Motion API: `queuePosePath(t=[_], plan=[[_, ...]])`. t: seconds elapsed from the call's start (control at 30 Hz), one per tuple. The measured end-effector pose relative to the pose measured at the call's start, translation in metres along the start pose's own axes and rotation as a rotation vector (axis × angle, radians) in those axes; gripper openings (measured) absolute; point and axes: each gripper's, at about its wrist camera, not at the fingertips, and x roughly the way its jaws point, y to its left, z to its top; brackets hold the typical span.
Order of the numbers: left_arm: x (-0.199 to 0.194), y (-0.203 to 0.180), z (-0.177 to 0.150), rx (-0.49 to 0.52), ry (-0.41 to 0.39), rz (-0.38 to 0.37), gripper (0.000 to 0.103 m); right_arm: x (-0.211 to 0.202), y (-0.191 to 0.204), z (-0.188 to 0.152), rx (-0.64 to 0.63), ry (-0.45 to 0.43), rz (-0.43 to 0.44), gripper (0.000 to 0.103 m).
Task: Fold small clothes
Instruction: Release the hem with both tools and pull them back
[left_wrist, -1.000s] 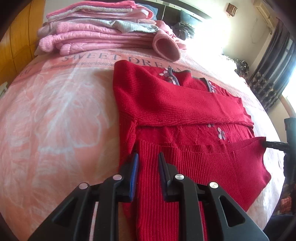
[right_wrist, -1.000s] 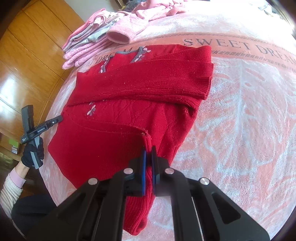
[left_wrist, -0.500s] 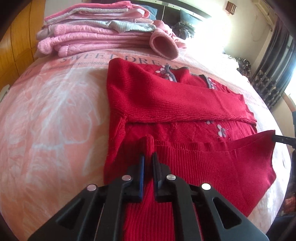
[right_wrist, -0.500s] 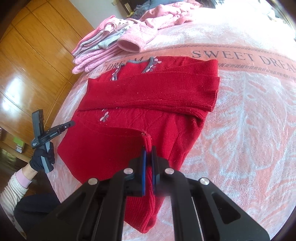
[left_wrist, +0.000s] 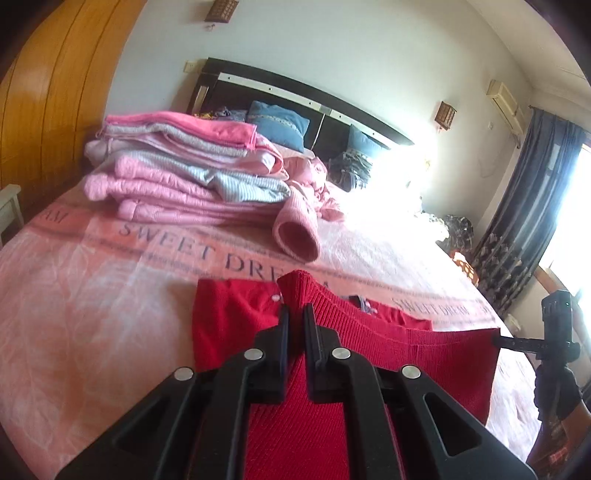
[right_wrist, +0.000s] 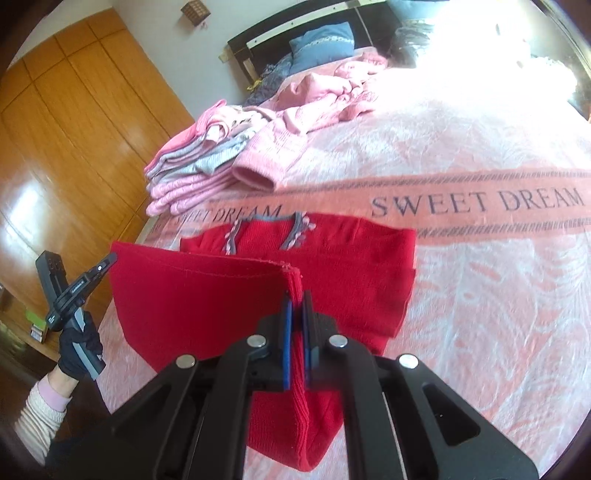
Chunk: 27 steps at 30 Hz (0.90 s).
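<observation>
Pinching the sweater's (left_wrist: 332, 369) ribbed hem corner, the left hand-held gripper (left_wrist: 294, 317) holds it raised over the bed (left_wrist: 92, 295), with a pink stack (left_wrist: 184, 177) beyond. From the right view, the right hand-held gripper (right_wrist: 297, 306) is clamped on the other hem corner, the hem stretched taut between both.

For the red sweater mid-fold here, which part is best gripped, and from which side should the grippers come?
Grip the ribbed bottom hem of the red sweater at its two corners, coming from the foot of the bed, opposite the collar. The hem is a straight, thick edge that stretches taut between two pinches, and the left gripper and right gripper are each shut on one corner.
</observation>
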Motion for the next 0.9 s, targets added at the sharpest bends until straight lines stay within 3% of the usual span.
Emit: queuePosePath(t=[0.13,0.27,0.37,0.53,0.67,0.7,0.8,0.9], plan=[[0.046,0.004,0.025,-0.003,-0.010,0.049,0.007,0.028,-0.011,0.043,0.018,-0.018,-0.073,0.003],[0.104,0.019,0.024,-0.034,0.051,0.099,0.007,0.073,-0.027,0.073,0.046,0.004,-0.141,0.003],[0.144,0.031,0.007,-0.035,0.125,0.155,0.007,0.113,-0.042,0.079,0.079,0.036,-0.186,0.003],[0.186,0.056,-0.023,-0.084,0.252,0.226,0.009,0.171,-0.068,0.061,0.130,0.121,-0.279,0.003],[0.183,0.072,-0.028,-0.166,0.265,0.203,0.018,0.174,-0.074,0.049,0.152,0.117,-0.292,0.010],[0.178,0.072,-0.025,-0.173,0.265,0.194,0.019,0.169,-0.072,0.049,0.154,0.116,-0.287,0.017],[0.149,0.067,-0.012,-0.143,0.255,0.183,0.020,0.139,-0.062,0.051,0.120,0.115,-0.289,0.027],[0.106,0.053,-0.007,-0.069,0.245,0.144,0.027,0.103,-0.045,0.040,0.099,0.155,-0.233,0.031]])
